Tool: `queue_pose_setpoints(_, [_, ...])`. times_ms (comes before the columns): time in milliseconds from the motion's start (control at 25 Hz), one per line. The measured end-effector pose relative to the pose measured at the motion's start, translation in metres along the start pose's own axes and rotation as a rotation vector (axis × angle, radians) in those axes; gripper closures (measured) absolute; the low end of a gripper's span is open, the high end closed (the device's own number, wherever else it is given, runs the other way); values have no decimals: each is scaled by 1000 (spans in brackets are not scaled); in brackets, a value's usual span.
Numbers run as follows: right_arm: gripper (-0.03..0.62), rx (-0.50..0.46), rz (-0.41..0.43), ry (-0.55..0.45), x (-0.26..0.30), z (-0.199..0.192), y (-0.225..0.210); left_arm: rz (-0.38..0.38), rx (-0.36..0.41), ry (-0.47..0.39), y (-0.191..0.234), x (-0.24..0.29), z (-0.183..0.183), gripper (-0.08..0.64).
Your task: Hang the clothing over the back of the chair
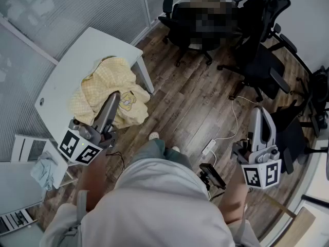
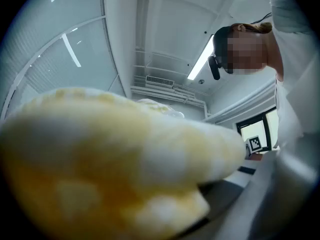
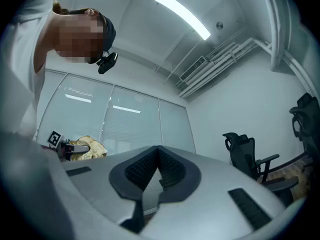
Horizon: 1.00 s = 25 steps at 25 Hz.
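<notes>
One yellow checked garment (image 1: 105, 81) lies bunched on the white surface (image 1: 72, 66) at upper left, its length running roughly top to bottom of the frame, with a small bear print near its lower edge. The left claw (image 1: 114, 96) is clamped on a fold of it. The right claw (image 1: 259, 112), at lower right, is closed on nothing.

Jaws of the left tool (image 1: 114, 96) apparently behind blurred, close-up yellow clothing (image 2: 110, 164).

1. At your left stands a white table (image 1: 67, 81); the yellow clothing (image 1: 110, 86) lies heaped on its near end (one fold spills over the edge).
2. The wooden floor (image 1: 190, 107) before you bears black office chairs (image 1: 257, 71) and a white cable (image 1: 234, 122).
</notes>
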State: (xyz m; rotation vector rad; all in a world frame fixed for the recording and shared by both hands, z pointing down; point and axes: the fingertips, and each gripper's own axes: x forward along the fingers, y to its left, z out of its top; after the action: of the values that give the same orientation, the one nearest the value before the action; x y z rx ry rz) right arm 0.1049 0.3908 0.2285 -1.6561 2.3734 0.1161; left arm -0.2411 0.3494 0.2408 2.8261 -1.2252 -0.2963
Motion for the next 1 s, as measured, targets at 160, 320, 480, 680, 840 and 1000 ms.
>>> queue_pose_setpoints(160, [572, -13, 6, 8, 8, -3, 14, -20, 7, 12, 6, 1, -6, 442])
queue_pose_setpoints(320, [572, -23, 5, 20, 8, -6, 13, -21, 21, 32, 5, 5, -17, 442])
queue_pose_setpoints(480, [572, -34, 5, 38, 6, -10, 15, -13, 20, 45, 8, 3, -25, 442])
queue_pose_setpoints(680, [572, 38, 29, 32, -1, -7, 12, -9, 27, 53, 0, 3, -25, 442])
queue_pose_setpoints(840, [572, 50, 22, 38, 2, -7, 14, -5, 22, 51, 5, 1, -24, 442])
queue_pose_setpoints(1000, [572, 41, 31, 57, 3, -12, 16, 1, 21, 58, 6, -1, -27, 442])
